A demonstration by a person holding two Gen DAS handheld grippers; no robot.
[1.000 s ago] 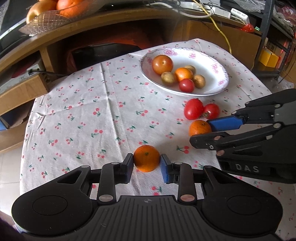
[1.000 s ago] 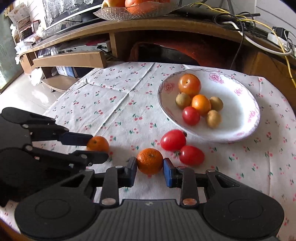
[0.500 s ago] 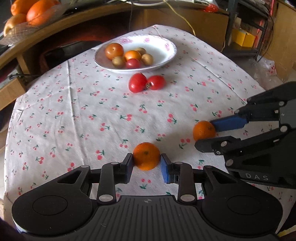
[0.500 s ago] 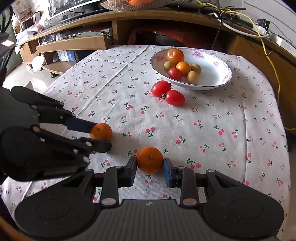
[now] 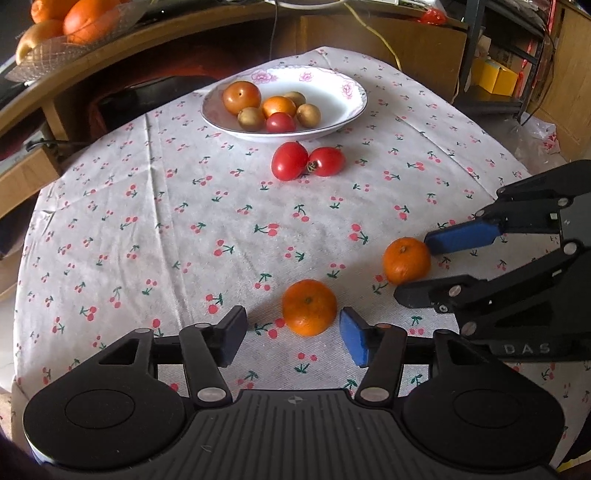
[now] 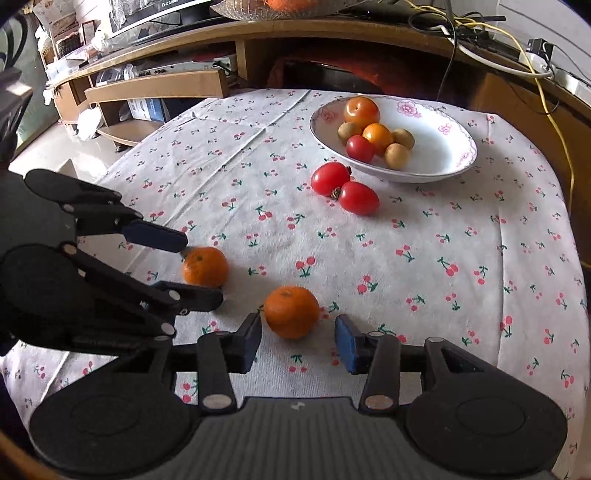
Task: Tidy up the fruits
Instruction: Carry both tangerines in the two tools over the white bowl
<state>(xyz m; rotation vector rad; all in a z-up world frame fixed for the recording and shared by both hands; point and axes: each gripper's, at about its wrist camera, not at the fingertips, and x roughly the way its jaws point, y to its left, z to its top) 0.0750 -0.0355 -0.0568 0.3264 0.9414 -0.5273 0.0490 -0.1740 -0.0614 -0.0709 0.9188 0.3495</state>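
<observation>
Low over the near edge of the cherry-print tablecloth (image 5: 184, 229) — left gripper (image 5: 293, 334) level, fingers pointing forward toward the plate, jaws spread wide and released. Between them, one mandarin (image 5: 309, 307) resting on the cloth, clear gaps on both sides, touching neither pad. Just to the right, right gripper (image 6: 298, 341) in a matching low, forward-pointing pose, jaws likewise parted; second mandarin (image 6: 291, 312) sitting on the cloth between its fingers, close beside the left-hand finger, well apart from the blue pad (image 6: 345, 349) on the other. Seen from the left wrist camera, right gripper turned on its side, one finger above the other, tips flanking that second mandarin. Both mandarins near each other at the near side of the table.

Further out, mid-table: two red tomatoes (image 5: 306, 162) touching each other, just in front of the white floral plate (image 5: 340, 99). In the plate — a large orange-red fruit, a small orange one, a small tomato, three brownish fruits, clustered toward its left. Beyond, on a wooden shelf, a glass dish of oranges (image 5: 66, 26).
</observation>
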